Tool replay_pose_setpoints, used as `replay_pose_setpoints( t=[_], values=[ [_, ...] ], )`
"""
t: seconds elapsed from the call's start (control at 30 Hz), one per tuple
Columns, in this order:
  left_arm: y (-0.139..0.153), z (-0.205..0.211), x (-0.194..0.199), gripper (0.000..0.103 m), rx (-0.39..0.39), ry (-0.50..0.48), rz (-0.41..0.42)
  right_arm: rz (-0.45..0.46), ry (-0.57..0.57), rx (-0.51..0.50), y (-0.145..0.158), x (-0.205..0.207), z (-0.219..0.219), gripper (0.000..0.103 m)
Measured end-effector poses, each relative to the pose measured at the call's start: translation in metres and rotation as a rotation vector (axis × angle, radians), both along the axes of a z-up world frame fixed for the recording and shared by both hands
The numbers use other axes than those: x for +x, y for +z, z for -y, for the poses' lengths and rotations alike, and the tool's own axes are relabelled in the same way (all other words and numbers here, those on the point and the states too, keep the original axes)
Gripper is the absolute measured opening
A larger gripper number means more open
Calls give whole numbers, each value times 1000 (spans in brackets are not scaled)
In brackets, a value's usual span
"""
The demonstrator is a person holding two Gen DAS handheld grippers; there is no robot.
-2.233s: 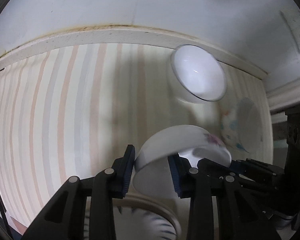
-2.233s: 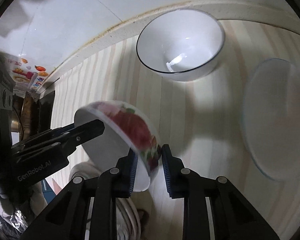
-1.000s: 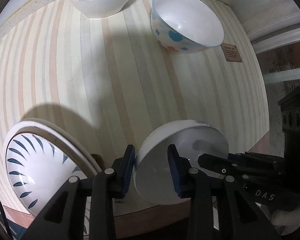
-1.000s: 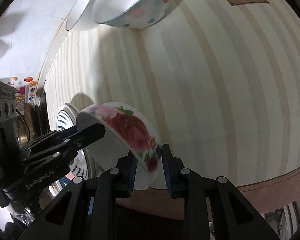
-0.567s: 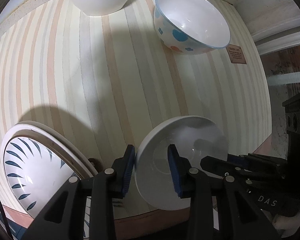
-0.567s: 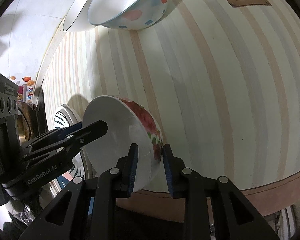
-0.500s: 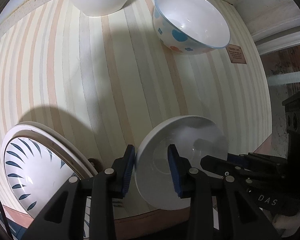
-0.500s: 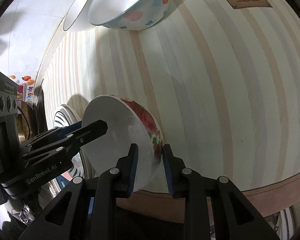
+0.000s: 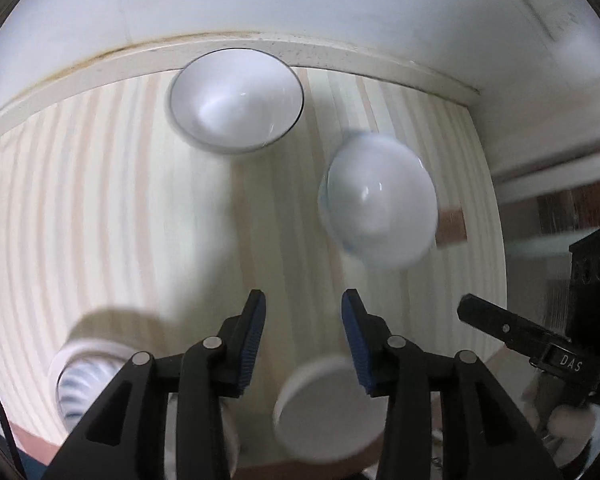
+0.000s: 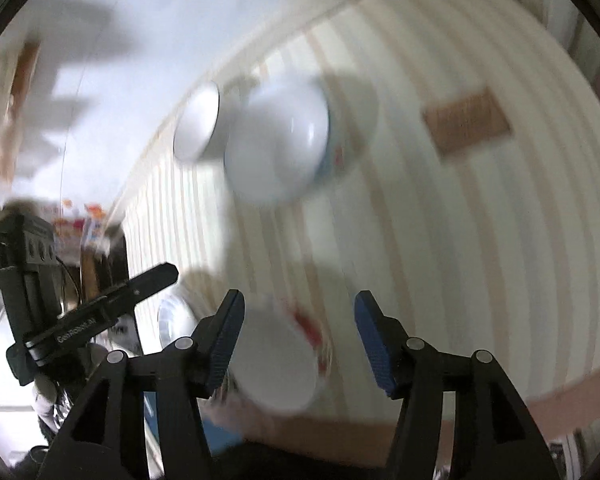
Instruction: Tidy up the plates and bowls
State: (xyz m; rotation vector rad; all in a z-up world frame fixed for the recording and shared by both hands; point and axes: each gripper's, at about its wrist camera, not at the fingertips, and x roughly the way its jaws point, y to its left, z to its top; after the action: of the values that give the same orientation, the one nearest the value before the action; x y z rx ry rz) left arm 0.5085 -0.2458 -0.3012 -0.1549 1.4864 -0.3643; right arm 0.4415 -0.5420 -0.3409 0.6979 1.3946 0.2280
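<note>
Over the striped surface (image 9: 100, 200), both hand-held grippers, left (image 9: 303, 328) and right (image 10: 298, 330), are opening, nothing between their pads; the floral bowl (image 10: 278, 364) sits near the front edge, two bowls (image 9: 236, 100) and blue-patterned plates (image 9: 80, 376) apparently unstacked.

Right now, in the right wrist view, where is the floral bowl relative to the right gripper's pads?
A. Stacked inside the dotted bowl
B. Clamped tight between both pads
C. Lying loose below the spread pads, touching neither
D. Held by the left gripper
C. The floral bowl rests on the striped table below the right gripper, whose jaws are opening with clear gaps to both pads.
</note>
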Motion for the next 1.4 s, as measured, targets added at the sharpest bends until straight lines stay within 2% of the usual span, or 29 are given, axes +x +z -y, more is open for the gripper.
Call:
replay_pose_setpoints(
  t=[0.13,0.23,0.3,0.33,0.4,0.5,0.7,0.87,1.0,1.4],
  values=[
    [-29,25,36,37,-27,-17,-58,25,-75,24,-20,47,14,60],
    [-47,40,53,37,-29,-35,-61,20,-114,28,-36,69,18,59],
    [-55,45,59,35,-46,-33,-64,7,-123,18,-49,81,19,48],
    [-57,47,61,34,-56,-29,-65,-6,-126,19,-54,82,17,40],
    [-56,50,64,34,-43,-24,-46,-18,-125,44,-65,85,18,29],
    [-52,50,63,34,-40,-23,-34,-6,-114,18,-65,83,13,27],
    [-38,46,57,34,-34,-35,3,13,-116,1,-53,82,8,27],
    [-29,45,53,34,-26,-36,25,70,-76,-68,-31,77,-2,27],
    [-8,35,41,34,-33,-46,56,89,-64,-73,-15,68,-7,27],
    [49,9,-22,34,-36,-63,148,165,-42,-60,49,6,-39,27]
  ],
)
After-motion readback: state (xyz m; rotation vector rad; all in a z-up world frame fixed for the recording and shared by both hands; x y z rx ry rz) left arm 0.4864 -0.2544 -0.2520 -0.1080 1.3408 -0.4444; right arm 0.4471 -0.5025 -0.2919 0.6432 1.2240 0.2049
